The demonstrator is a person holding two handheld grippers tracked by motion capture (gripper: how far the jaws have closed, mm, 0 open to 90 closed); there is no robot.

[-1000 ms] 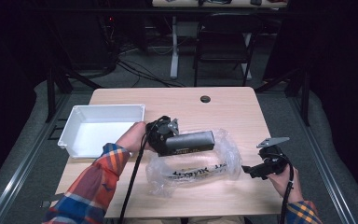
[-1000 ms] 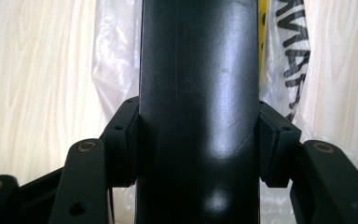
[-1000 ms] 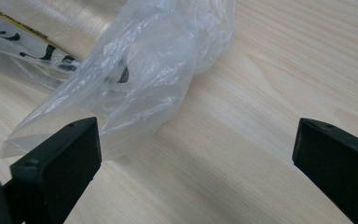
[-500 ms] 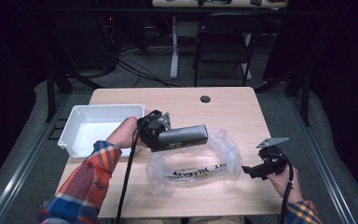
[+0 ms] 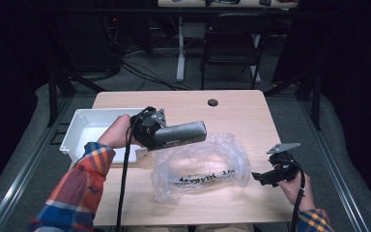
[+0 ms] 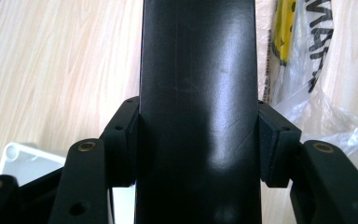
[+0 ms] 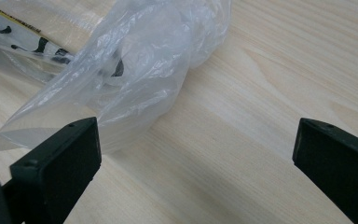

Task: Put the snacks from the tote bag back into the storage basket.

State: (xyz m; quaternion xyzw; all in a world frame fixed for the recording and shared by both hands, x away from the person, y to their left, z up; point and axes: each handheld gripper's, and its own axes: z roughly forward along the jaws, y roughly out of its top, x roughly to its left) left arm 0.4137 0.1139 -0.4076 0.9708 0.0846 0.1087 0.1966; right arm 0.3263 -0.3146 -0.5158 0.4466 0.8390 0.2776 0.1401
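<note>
Lifting away from the plastic bag [image 5: 200,166], the left gripper [image 5: 166,135] carries a long dark grey box [image 5: 181,134] toward the white bin [image 5: 84,126] at the left of the wooden table [image 5: 241,108]. In the left gripper view the jaws stand on either side of that dark grey box [image 6: 198,112], their pads pressed flat against its two long faces, so the grip looks firm. The box hangs level in the air, its far end over the bag's upper edge and its near end just beside the bin's corner.

Compared with a second ago, the box sits higher and further left; back then it lay low across the top of the crumpled bag, and now it is clear of the plastic. The bag looks emptier and flatter, with only its printed lettering showing through. To my eye the item is out, and setting it in the bin is what remains.

The right gripper [image 5: 265,178] rests low at the bag's right end, in the same spot as before. In its own view its jaws stand wide apart, with the plastic bag [image 7: 121,70] beside one pad [image 7: 70,149] and nothing pinched.
</note>
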